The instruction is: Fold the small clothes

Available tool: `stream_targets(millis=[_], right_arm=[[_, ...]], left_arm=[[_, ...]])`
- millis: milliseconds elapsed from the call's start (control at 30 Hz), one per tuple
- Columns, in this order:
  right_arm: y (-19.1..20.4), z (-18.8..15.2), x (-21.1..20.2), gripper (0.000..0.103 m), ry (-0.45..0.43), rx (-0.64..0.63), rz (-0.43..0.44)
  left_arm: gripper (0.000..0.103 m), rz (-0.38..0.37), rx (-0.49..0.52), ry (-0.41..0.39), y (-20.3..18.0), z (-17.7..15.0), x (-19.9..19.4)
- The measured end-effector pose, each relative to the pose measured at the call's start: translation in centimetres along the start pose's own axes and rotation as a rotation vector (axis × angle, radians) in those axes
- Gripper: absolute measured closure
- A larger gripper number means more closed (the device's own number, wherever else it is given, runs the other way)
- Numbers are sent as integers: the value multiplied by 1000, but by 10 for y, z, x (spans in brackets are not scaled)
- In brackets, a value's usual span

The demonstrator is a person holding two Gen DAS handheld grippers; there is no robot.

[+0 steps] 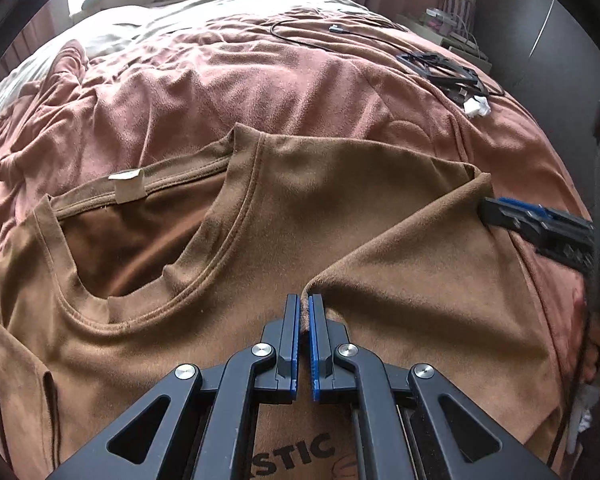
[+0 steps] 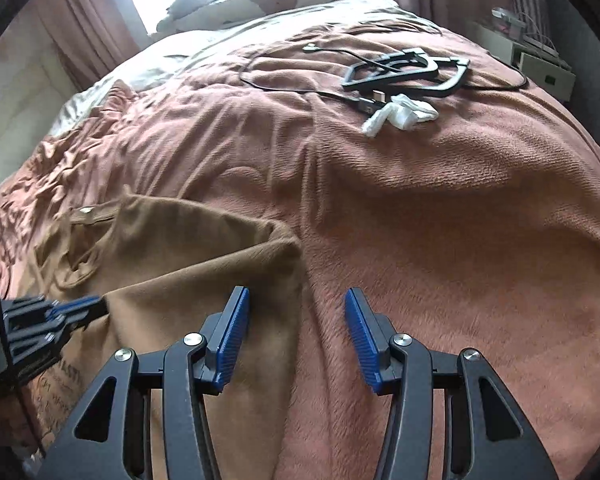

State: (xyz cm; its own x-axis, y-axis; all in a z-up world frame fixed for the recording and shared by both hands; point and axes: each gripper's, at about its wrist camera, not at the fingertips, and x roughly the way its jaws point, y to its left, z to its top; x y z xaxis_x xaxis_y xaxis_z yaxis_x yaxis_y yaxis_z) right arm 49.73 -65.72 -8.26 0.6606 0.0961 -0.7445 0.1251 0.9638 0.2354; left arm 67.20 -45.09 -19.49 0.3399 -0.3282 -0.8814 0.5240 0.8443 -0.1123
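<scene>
Between the left gripper's (image 1: 304, 312) fingers a raised ridge of the brown T-shirt (image 1: 360, 216) was pinched, the blue pads pressed nearly together on the cloth. The shirt lay spread on the pink blanket (image 1: 260, 80) of the bed, its neckline and white label (image 1: 128, 186) ahead and to the left of those fingers, with a side panel already turned over toward the middle. Off to the right of the left fingers, the right gripper (image 2: 296, 332) stood at the folded edge. Its fingers were spread, with no cloth caught between them; the left pad sat over the shirt's edge and the right pad over bare blanket.

Judging from this, the main risk was the fold coming undone. The left pinch held only a thin ridge, so a pull sideways could drag the whole shirt across the soft blanket instead of laying the panel flat, and the neckline would skew. The right fingers, straddling the shirt's edge, could also close on blanket pile along with the shirt, or on blanket alone, and lift the bedding. Beyond both sets of fingers a black cable (image 2: 300, 88), a black frame (image 2: 412, 70) and a white wad (image 2: 400, 116) lay well apart from the shirt, and seemed unlikely to interfere
</scene>
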Motion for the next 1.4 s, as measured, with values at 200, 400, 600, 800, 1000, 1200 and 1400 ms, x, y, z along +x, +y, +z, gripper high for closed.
stream_targets(millis=[200,400,600,800,1000,1200,1400], right_arm=[[-4,10,10,65,-5,29,-45],[-5,11,2,65,-28,92,-51],[-8,-6,-20,65,-18,84,46],[-5,-27,-43,65,11,75,95],[-1,-54,-71,59,42,46,115],[3,-77,-101,48,54,11,116],[11,-99,-114,48,88,-49,104]], left_arm=[[99,-7,-6,15,6,0,-1],[97,8,-90,-43,19,7,-7],[75,-46,-157,-50,30,1,-15],[71,-102,-191,-25,23,-21,-29],[71,-122,-211,-13,12,-44,-46],[71,-165,-222,18,-8,-68,-58],[71,-175,-233,32,-18,-87,-61]])
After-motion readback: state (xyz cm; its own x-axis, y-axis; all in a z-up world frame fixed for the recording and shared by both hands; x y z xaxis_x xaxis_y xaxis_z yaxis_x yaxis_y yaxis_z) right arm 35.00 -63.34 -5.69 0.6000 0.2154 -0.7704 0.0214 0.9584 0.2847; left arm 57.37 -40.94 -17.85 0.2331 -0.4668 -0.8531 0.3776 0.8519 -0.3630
